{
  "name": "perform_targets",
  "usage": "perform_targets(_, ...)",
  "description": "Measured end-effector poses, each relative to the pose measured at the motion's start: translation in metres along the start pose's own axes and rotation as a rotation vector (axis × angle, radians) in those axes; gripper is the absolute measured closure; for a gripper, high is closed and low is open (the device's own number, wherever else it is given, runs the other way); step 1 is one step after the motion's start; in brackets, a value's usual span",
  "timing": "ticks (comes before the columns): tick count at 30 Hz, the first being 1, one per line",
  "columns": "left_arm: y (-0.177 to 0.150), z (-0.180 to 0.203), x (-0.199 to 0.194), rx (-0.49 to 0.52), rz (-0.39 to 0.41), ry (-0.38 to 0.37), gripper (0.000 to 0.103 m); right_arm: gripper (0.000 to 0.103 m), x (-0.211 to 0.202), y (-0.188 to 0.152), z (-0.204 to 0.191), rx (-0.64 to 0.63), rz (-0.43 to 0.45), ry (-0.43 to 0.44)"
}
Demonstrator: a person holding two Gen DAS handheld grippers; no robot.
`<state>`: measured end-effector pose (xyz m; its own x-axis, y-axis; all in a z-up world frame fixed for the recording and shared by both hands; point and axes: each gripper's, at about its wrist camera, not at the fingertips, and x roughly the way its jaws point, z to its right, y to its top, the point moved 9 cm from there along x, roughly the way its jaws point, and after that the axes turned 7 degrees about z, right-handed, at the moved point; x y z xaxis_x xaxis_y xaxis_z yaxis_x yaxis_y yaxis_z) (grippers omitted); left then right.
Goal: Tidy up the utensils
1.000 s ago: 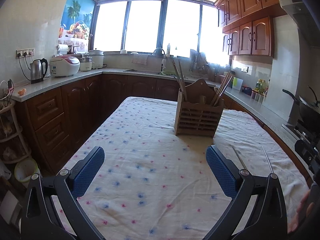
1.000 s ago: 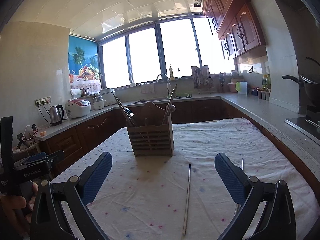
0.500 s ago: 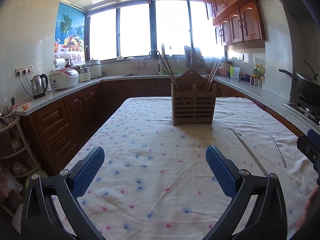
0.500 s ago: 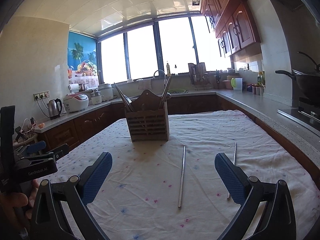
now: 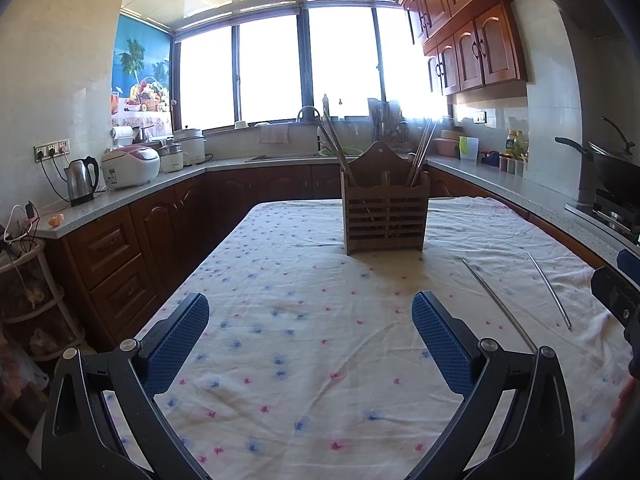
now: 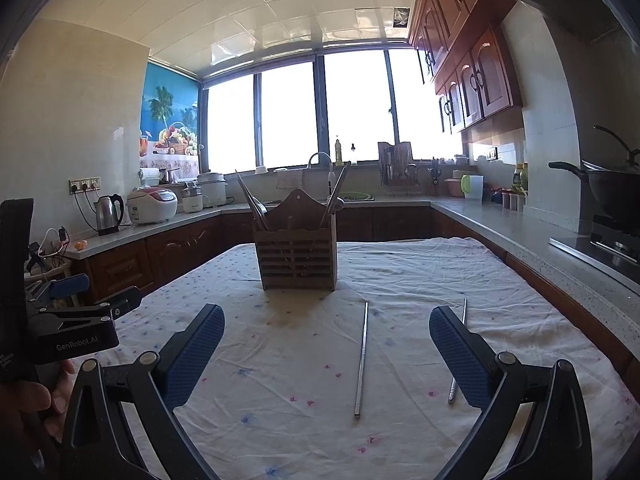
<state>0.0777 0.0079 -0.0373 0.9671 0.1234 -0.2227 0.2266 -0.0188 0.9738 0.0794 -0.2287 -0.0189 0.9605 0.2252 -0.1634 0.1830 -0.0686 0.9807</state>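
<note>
A slatted wooden utensil holder stands upright mid-table with chopsticks and a spoon leaning out of it. Two loose metal chopsticks lie on the floral cloth: one between my right gripper's fingers in view, the other partly behind its right finger. My right gripper is open and hovers short of them, empty. My left gripper is open over bare cloth to the left, also empty. Each gripper shows at the edge of the other's view.
The table's floral cloth reaches to the edges on both sides. Counters wrap around: a kettle and rice cooker at left, a sink at the back, a wok on the stove at right.
Both views have tipped down and drawn back a little, so the holder sits nearer centre. In the left wrist view both chopsticks and the right gripper have come into sight at right.
</note>
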Motion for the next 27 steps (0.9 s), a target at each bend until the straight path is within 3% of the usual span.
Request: perform_targets(27,-0.0026,0.0046,-0.0008,0.021,0.016,0.002,0.000,0.000,0.0029,-0.0057,0.0055,0.022,-0.011,-0.005)
